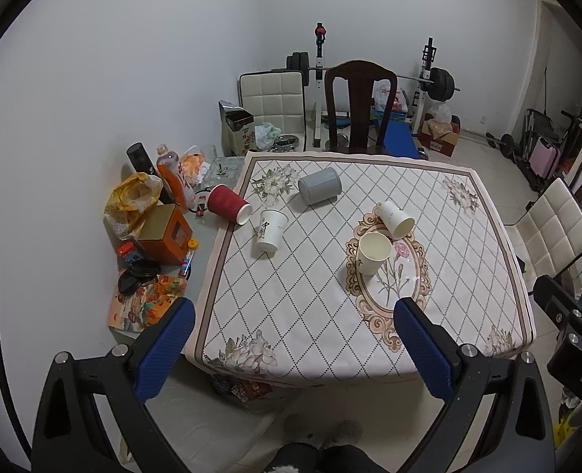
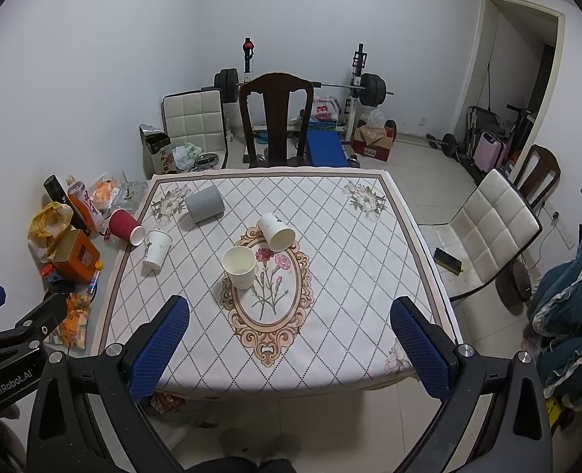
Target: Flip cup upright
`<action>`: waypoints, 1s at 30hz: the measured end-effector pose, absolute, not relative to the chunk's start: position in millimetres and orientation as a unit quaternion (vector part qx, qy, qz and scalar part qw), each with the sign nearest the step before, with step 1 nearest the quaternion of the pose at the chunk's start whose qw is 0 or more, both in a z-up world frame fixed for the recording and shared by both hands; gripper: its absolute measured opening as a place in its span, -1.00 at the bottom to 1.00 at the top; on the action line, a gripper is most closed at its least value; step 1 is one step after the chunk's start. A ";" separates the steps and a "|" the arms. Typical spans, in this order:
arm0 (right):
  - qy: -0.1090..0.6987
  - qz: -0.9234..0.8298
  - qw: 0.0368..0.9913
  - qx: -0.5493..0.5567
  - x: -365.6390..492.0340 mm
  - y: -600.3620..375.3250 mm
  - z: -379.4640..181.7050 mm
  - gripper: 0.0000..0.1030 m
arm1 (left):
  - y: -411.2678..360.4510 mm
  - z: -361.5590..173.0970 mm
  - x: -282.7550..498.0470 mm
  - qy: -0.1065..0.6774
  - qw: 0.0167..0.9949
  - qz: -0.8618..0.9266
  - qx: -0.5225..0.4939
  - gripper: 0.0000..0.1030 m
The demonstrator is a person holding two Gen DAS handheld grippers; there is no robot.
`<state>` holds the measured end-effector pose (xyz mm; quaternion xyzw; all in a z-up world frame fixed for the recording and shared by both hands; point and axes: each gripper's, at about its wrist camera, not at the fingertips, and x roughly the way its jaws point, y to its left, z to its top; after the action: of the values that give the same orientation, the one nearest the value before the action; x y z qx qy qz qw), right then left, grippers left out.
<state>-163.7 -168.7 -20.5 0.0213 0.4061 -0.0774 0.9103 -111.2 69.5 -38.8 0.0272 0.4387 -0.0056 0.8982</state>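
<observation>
Several cups are on the patterned tablecloth (image 1: 314,307) (image 2: 330,299). One white paper cup (image 1: 373,253) (image 2: 239,267) stands upright near the middle. A second white cup (image 1: 396,220) (image 2: 276,231) lies on its side just behind it. A third white cup (image 1: 269,230) (image 2: 157,249) stands upside down at the left. A red ribbed cup (image 1: 228,203) (image 2: 124,227) and a grey cup (image 1: 319,186) (image 2: 205,205) lie on their sides at the far left. My left gripper (image 1: 294,349) and right gripper (image 2: 290,349) are open and empty, held above the table's near edge.
A dark wooden chair (image 1: 360,106) (image 2: 276,118) stands behind the table, a white padded chair (image 2: 484,232) to the right. A side surface at the left holds a bottle (image 1: 174,177), an orange box (image 1: 165,234) and bags. Gym gear lines the back wall.
</observation>
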 end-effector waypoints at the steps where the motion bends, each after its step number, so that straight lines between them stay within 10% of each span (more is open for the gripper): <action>1: 0.406 -0.077 0.910 0.022 -163.4 -168.6 -20.5 1.00 | 69.6 -38.7 -111.8 0.438 0.898 -0.005 0.027 0.99; 30: 0.407 -0.071 0.910 0.017 -168.8 -160.8 -16.5 1.00 | 71.6 -35.7 -114.2 0.434 0.900 -0.005 0.030 0.99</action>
<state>-168.8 -160.8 -16.5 0.0175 0.4073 -0.0710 0.9103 -114.2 71.6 -35.7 0.0298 0.4342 -0.0047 0.9003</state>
